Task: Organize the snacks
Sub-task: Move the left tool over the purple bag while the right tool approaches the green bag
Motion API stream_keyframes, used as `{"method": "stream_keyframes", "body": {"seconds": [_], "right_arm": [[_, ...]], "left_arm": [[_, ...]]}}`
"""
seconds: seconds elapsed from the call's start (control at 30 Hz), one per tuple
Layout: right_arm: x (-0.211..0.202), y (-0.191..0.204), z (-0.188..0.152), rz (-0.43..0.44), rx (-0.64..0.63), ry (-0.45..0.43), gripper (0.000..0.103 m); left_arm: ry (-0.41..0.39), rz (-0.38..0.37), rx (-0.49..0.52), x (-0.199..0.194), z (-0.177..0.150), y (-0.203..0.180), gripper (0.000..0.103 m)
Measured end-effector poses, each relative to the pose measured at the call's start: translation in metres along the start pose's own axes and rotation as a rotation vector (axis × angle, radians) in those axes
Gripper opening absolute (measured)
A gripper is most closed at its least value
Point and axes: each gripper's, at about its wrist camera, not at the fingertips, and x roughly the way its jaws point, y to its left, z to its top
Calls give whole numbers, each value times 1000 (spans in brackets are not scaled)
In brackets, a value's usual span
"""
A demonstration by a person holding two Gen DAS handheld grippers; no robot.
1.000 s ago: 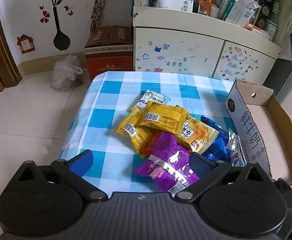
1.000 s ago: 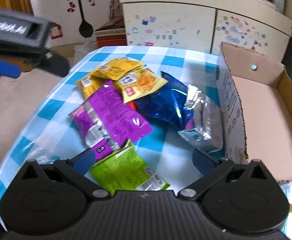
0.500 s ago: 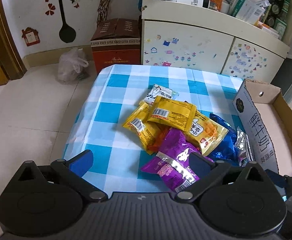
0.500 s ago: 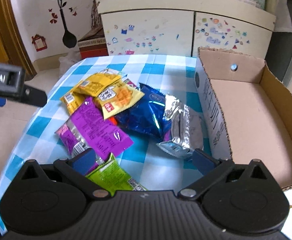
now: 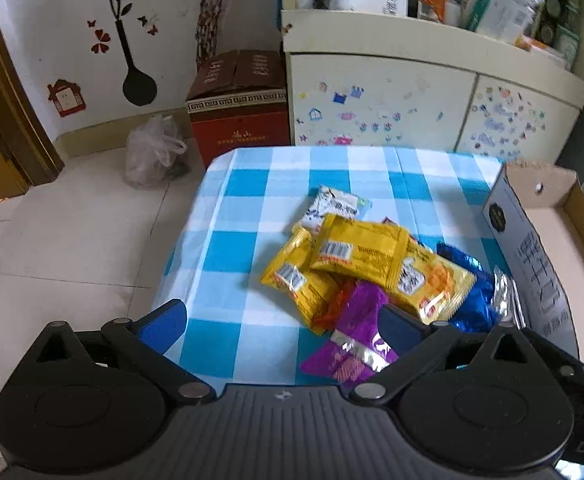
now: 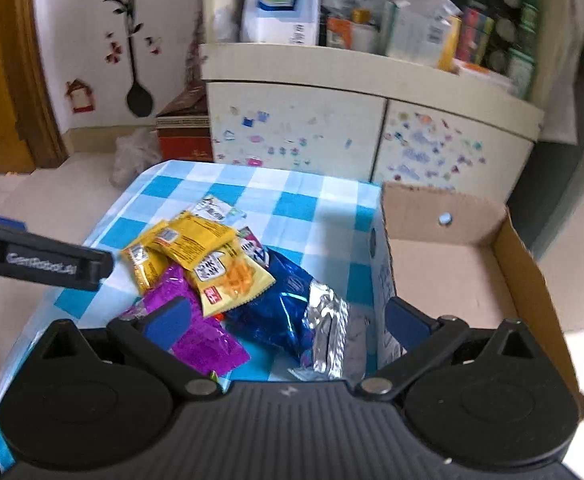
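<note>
A pile of snack packets lies on the blue-checked table (image 5: 252, 208): yellow packets (image 5: 360, 248) on top, a purple packet (image 5: 352, 336), a blue packet (image 5: 468, 300) with a silver end, a white packet (image 5: 332, 204) behind. The same pile shows in the right wrist view: yellow (image 6: 196, 240), purple (image 6: 204, 344), blue (image 6: 280, 304). An empty cardboard box (image 6: 464, 276) stands at the table's right; it also shows in the left wrist view (image 5: 540, 264). My left gripper (image 5: 282, 322) is open, above the near table edge. My right gripper (image 6: 288, 318) is open, above the blue packet.
A cream cabinet (image 5: 412, 100) with cluttered shelves stands behind the table. A red-brown carton (image 5: 236, 116) and a plastic bag (image 5: 152, 152) sit on the tiled floor at left. The left gripper's body (image 6: 40, 264) shows at the left of the right wrist view.
Both grippers have pulled back and risen from the pile, so the table looks smaller. The green packet near the right gripper has dropped out of view. Both stay open.
</note>
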Motion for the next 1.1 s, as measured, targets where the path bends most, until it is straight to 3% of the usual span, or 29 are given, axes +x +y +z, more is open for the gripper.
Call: {"method": "stream_keyframes", "body": {"seconds": [0.13, 0.37, 0.63, 0.93, 1.1], "right_arm": [[4, -5, 10, 5, 23, -5, 102], [28, -12, 17, 2, 99, 45, 102], [35, -11, 14, 14, 116, 78, 102], [40, -7, 13, 20, 114, 120, 102], [41, -8, 13, 25, 121, 126, 102]], "left_arm": [[-8, -21, -51, 8, 4, 6, 103], [95, -4, -32, 30, 8, 3, 103], [74, 30, 10, 30, -1, -2, 103], [111, 1, 38, 35, -6, -6, 103], [86, -3, 73, 30, -9, -10, 103]]}}
